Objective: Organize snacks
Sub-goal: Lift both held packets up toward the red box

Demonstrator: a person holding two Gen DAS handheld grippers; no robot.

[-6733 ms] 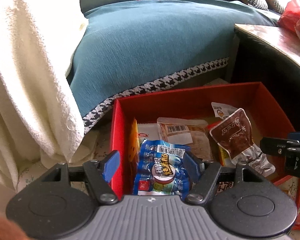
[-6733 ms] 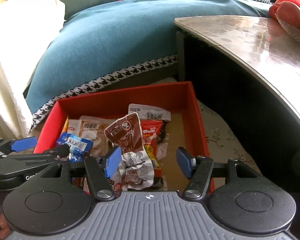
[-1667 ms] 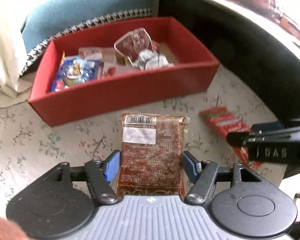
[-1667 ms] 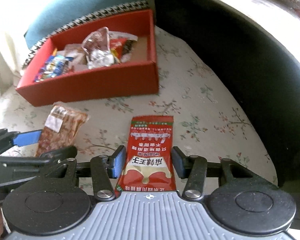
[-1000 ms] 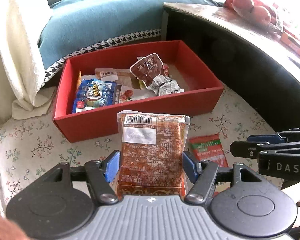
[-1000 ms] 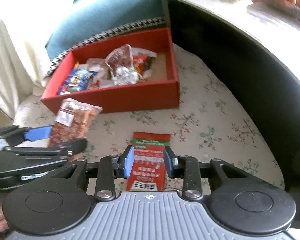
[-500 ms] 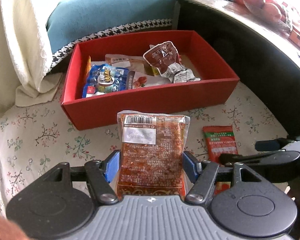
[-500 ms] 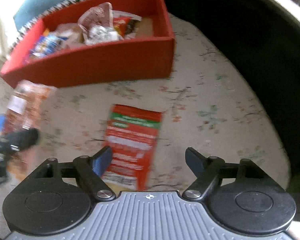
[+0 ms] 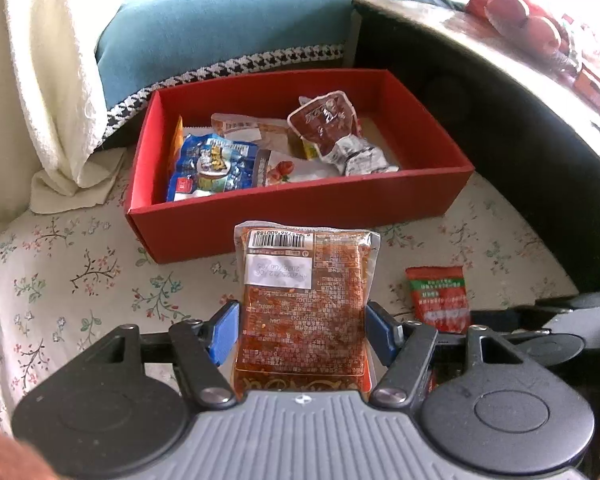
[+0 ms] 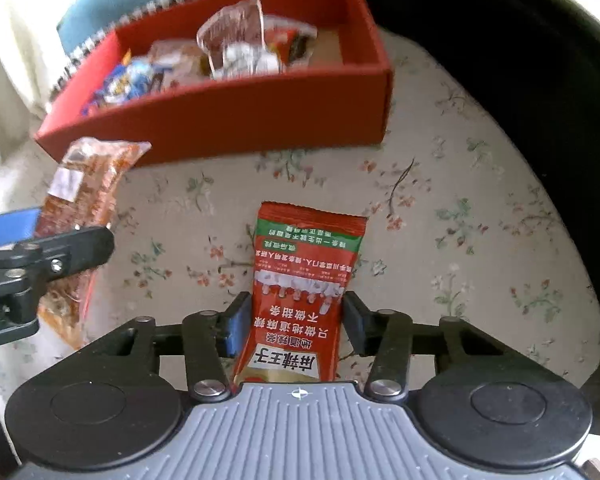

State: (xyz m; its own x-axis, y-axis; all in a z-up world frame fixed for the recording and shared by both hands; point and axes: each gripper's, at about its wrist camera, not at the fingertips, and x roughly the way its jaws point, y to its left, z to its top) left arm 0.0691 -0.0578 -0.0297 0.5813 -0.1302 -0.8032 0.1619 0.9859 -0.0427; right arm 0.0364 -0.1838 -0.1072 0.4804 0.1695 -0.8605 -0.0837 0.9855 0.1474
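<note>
I have the brown spicy snack pack (image 9: 304, 304) pinched by its long sides in my left gripper (image 9: 302, 330), barcode end pointing away toward the red box (image 9: 300, 204). I hold it low down so most of the packet sticks out in front of the blue pads (image 9: 224, 330), which should let the far end tip over the box's near wall first. It hangs clear of the floral cloth (image 9: 72, 280), just short of that near wall.

To the right, the red sachet (image 10: 304, 292) sits between the pads of my right gripper (image 10: 296, 326). Those jaws have just been closing, and the right wrist view shows both pads against the sachet's edges, so I read it as clenched on the sachet (whether it has lifted off the cloth yet I can't tell). It's gripped at the near end for the same reason: the free far end leads toward the box.

The box sits on the far side of the cloth, against the teal sofa edge (image 9: 228, 20), with a dark table (image 9: 500, 92) to its right. Inside, a blue packet (image 9: 212, 168) and other packets fill the left and middle, a brown pouch (image 9: 324, 120) stands up among them, and bare floor shows at the right end, so I'd judge that's where the sachet fits best
</note>
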